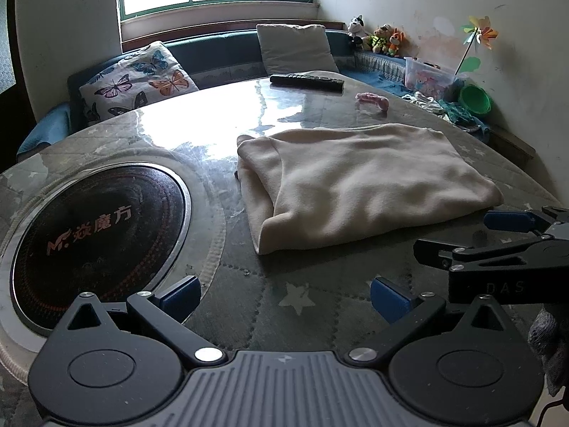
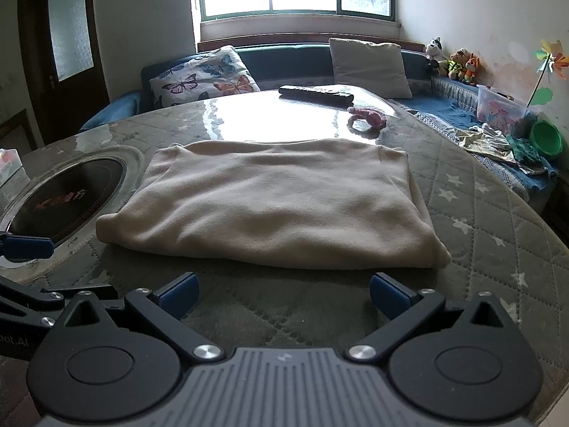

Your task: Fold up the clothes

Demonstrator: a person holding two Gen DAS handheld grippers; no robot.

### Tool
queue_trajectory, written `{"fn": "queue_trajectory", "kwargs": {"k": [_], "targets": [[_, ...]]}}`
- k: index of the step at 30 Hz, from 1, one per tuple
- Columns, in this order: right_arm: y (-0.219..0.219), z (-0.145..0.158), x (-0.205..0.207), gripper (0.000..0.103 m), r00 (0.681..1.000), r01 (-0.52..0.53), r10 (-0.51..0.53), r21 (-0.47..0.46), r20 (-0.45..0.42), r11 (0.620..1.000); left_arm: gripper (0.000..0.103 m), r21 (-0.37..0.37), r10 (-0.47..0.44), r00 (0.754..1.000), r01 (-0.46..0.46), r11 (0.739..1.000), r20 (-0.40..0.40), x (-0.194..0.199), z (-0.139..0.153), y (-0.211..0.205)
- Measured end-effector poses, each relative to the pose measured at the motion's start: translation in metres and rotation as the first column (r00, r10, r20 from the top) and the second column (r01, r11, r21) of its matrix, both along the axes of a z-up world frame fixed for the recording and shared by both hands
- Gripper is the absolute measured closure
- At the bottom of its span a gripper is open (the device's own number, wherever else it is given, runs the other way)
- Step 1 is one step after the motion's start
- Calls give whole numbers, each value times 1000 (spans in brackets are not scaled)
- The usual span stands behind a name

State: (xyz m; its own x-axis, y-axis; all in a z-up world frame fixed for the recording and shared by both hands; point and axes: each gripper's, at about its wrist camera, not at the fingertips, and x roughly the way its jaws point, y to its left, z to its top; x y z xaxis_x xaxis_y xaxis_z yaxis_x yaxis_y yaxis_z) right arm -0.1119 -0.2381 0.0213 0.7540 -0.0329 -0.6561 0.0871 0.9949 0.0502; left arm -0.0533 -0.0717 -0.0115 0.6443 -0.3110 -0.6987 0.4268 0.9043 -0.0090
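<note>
Cream garment [image 2: 270, 199] folded flat on tabletop [image 2: 473, 213]. Left tongs [image 1: 284, 293], right tongs [image 2: 282, 293] both spread apart, empty. Pinch near-edge corners together, lift evenly, fold away.

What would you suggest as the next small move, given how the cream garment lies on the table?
Probably hold both tools back: the cream garment already lies as a compact folded rectangle on the table. The left tool and right tool are open and empty, short of its near edge. At most, tidy the layer sticking out at its left side.
</note>
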Motion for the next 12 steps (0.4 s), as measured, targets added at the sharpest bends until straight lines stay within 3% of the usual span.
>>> {"fn": "queue_trajectory", "kwargs": {"k": [12], "targets": [[-1,-1,3,0,1000,8,-8,1,1,1000,0,-6,-6,1000,6,1000,21,1,1,2]]}}
